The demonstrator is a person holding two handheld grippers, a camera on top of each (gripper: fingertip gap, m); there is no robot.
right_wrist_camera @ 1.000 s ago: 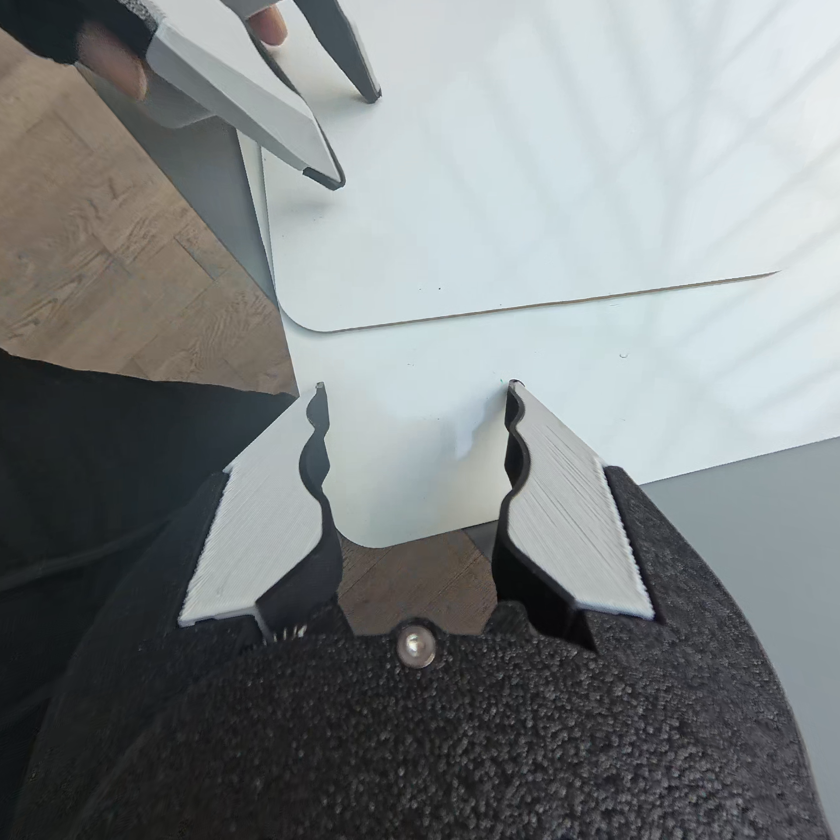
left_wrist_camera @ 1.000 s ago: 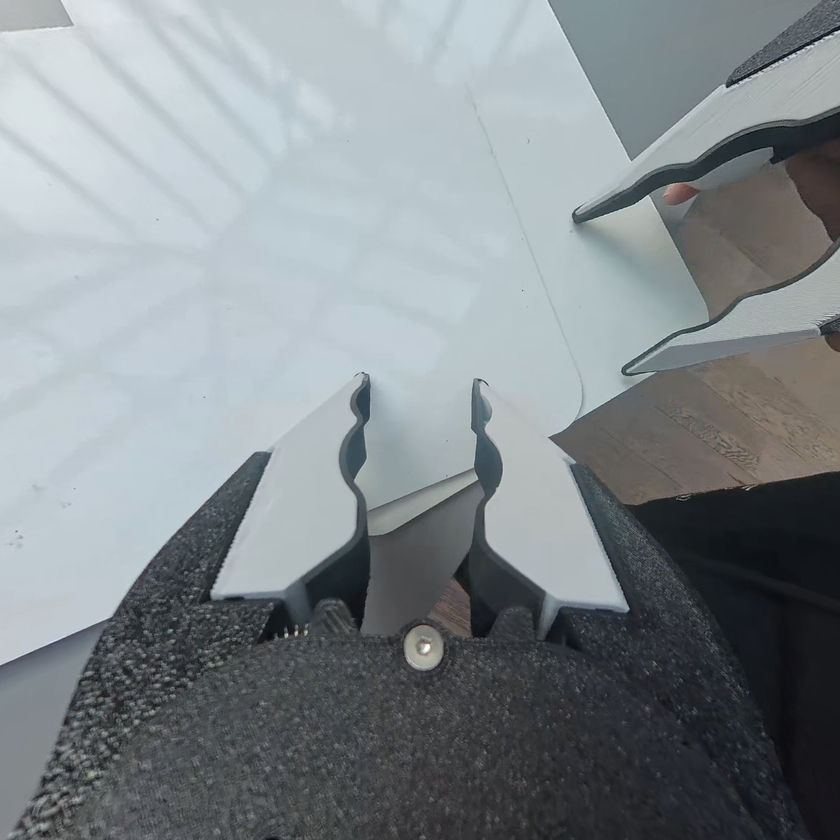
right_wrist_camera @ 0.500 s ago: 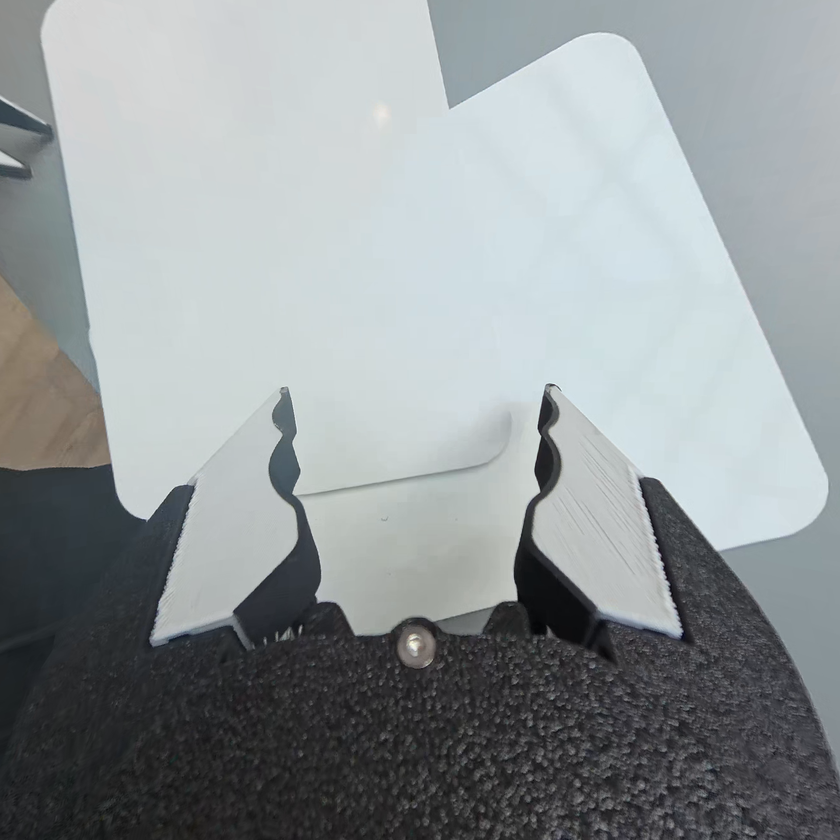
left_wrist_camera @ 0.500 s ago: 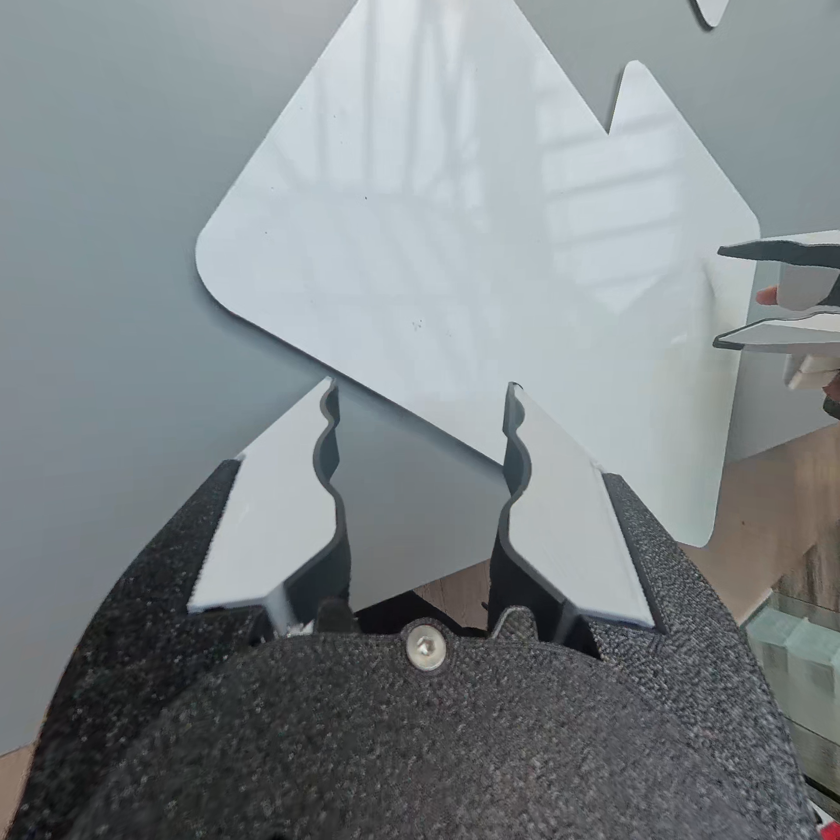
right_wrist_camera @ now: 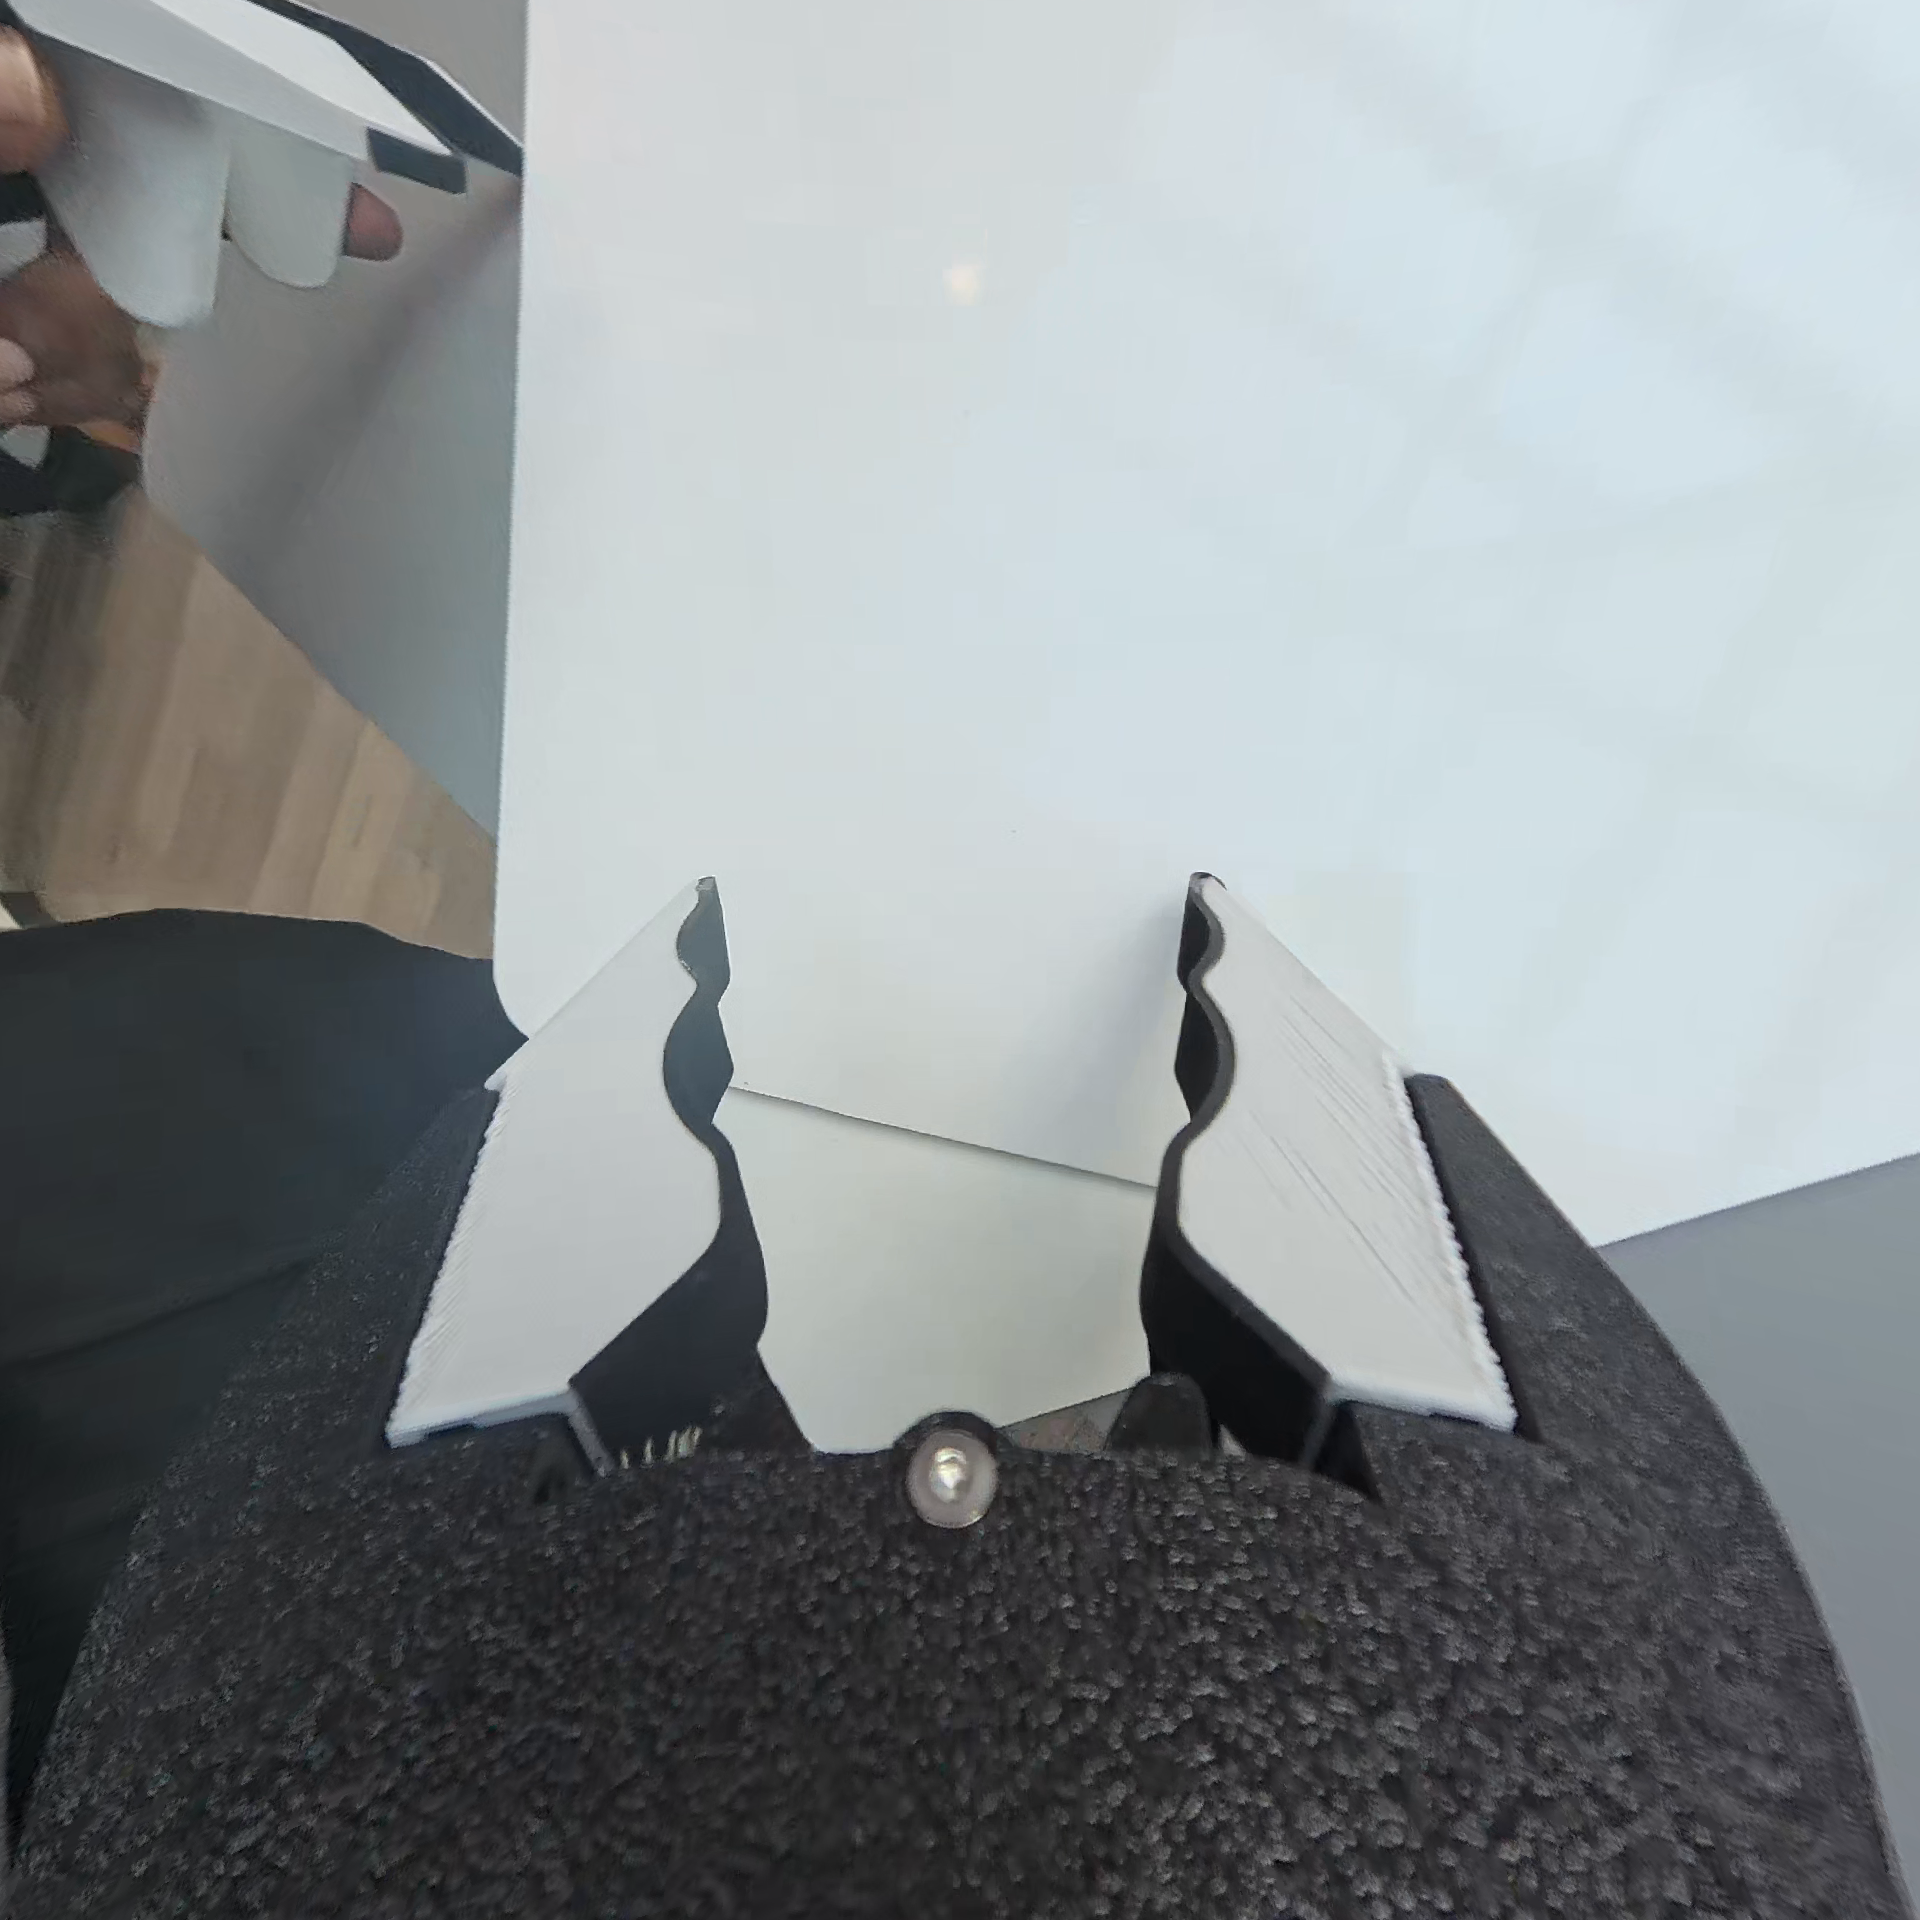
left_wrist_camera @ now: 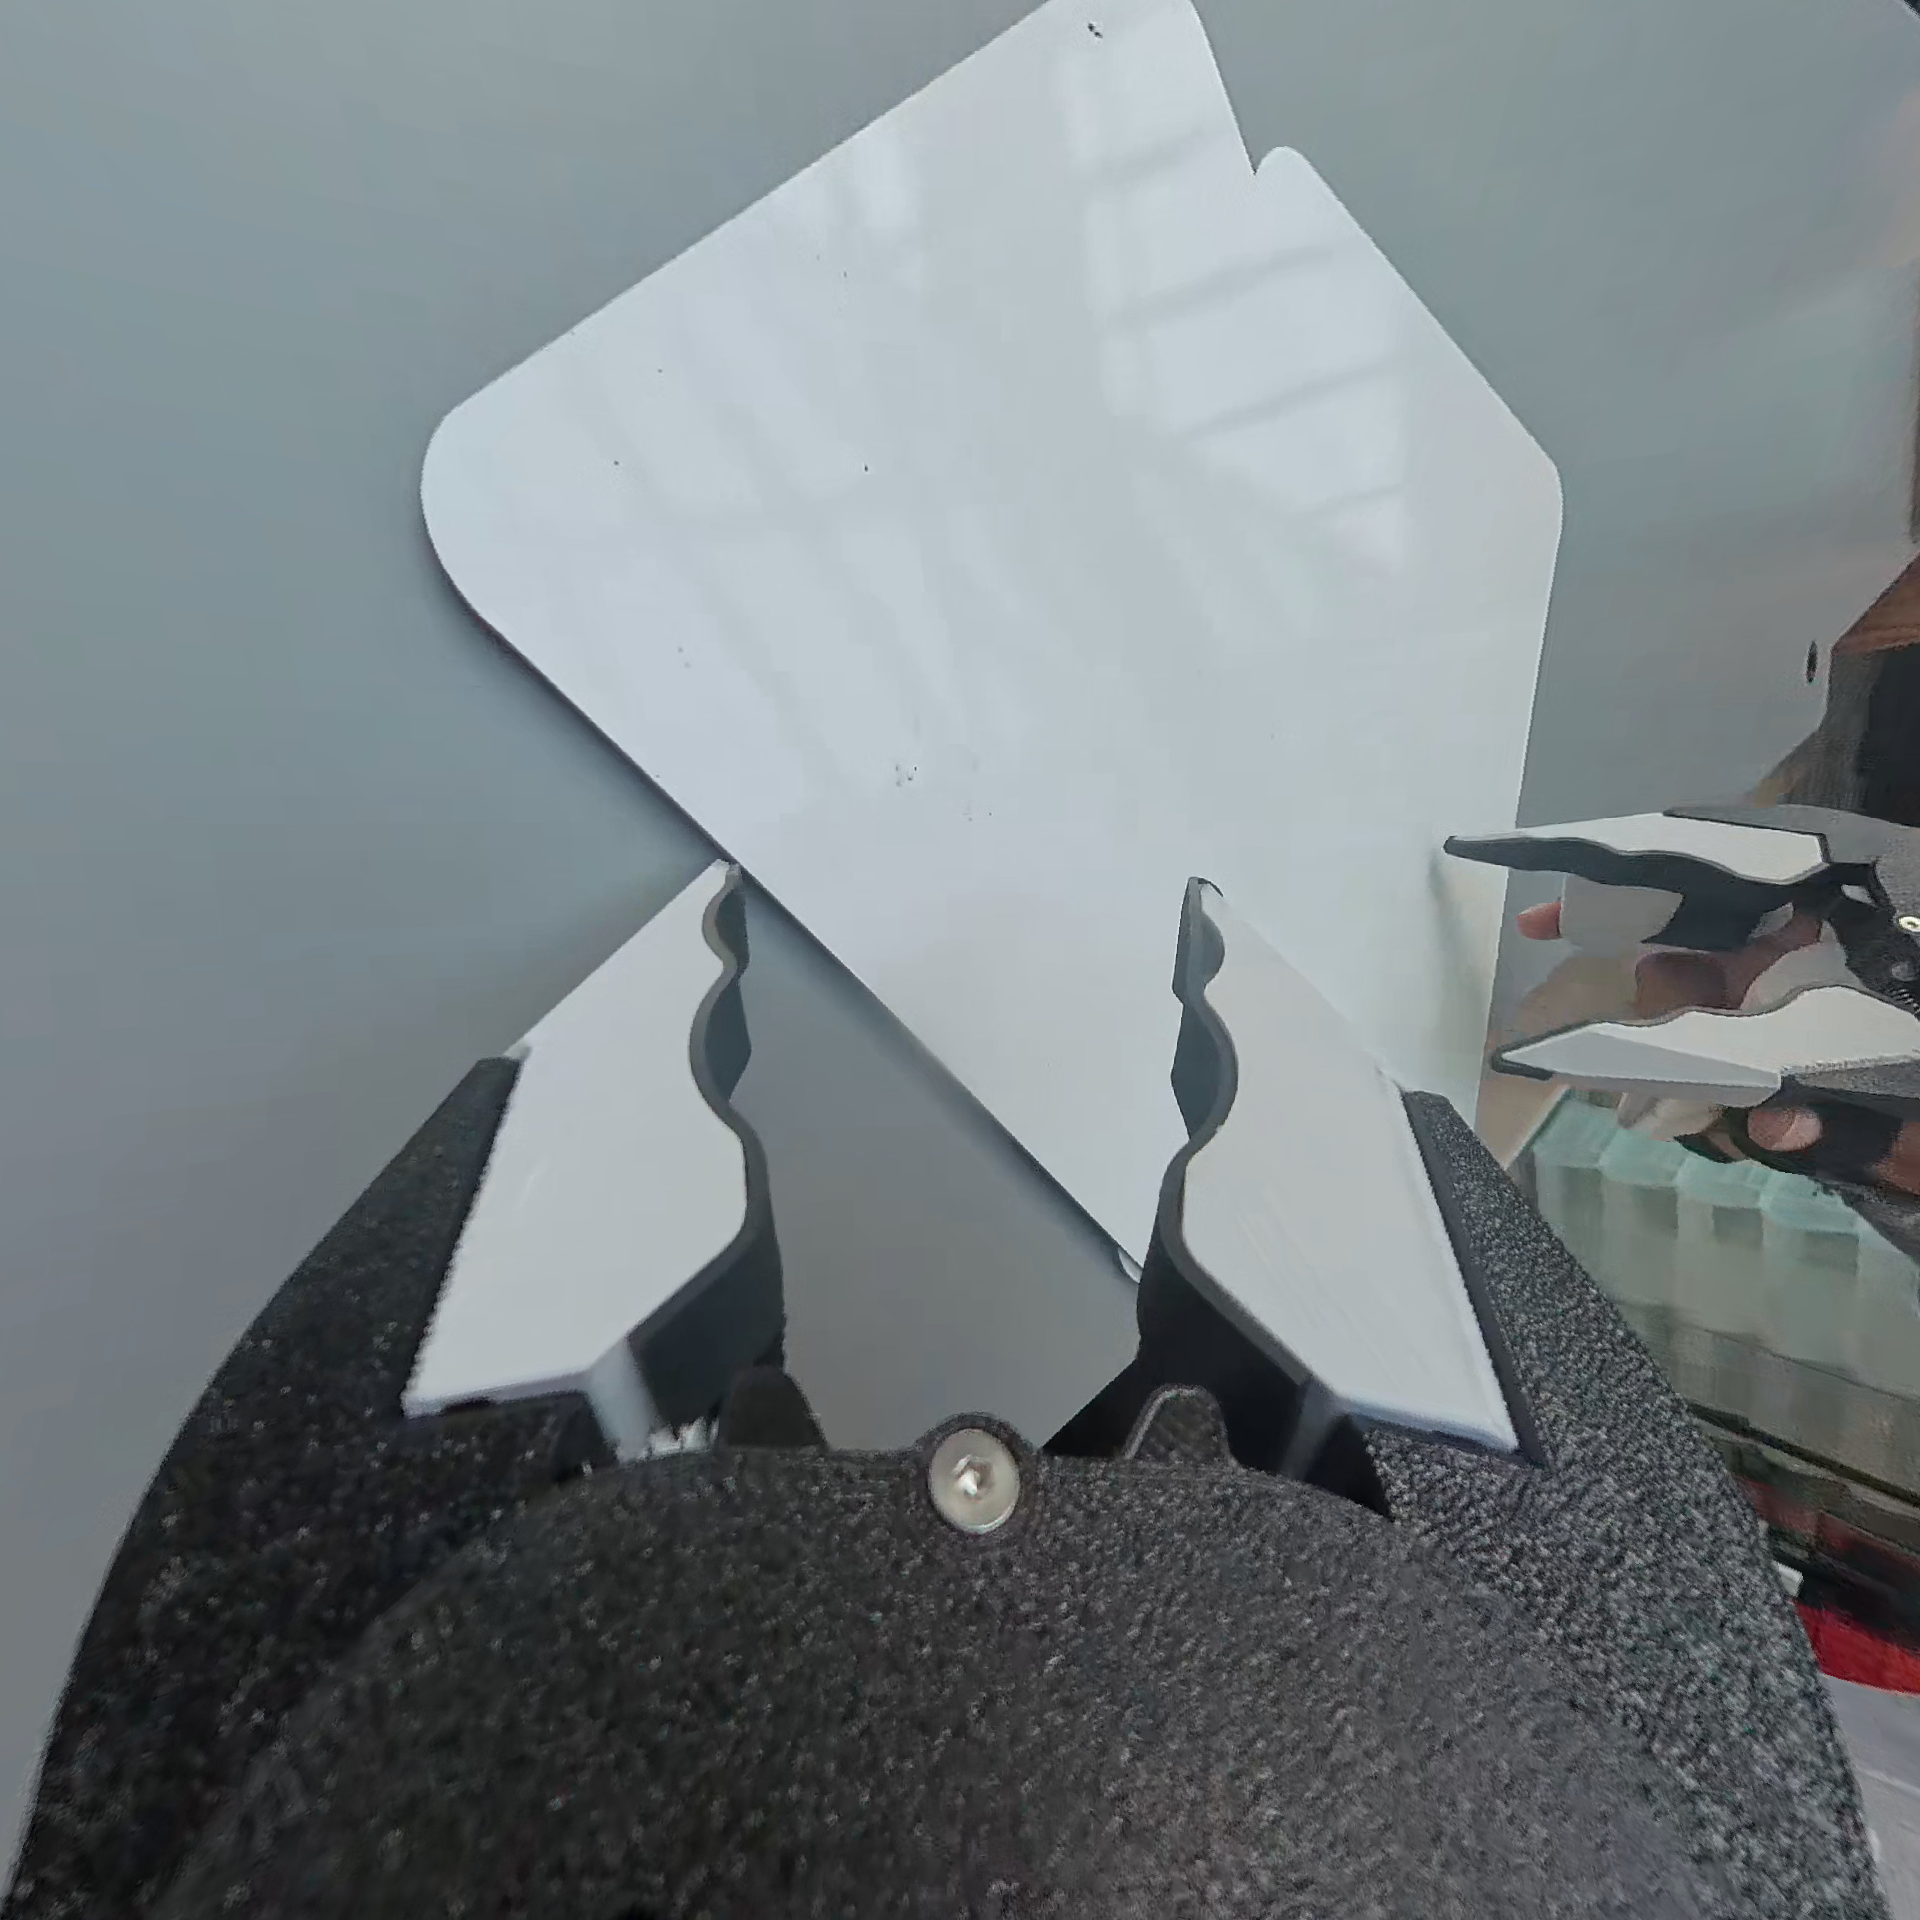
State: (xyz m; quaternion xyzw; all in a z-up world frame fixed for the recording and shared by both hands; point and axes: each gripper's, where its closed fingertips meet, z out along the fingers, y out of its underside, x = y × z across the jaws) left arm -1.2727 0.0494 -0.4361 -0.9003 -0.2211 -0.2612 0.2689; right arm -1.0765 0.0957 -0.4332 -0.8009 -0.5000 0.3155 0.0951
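Grippers empty above overlapping white sheets on grey tabletop.
Left gripper (left_wrist_camera: 961, 883) and right gripper (right_wrist_camera: 951, 883) both gape, holding nothing; white sheets (left_wrist_camera: 987, 540) fill frame centre, untouched.

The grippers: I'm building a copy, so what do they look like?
Each gripper, left and right, has a rough black textured body, a silver screw at its centre, and two pale grey wedge fingers with wavy black inner edges.
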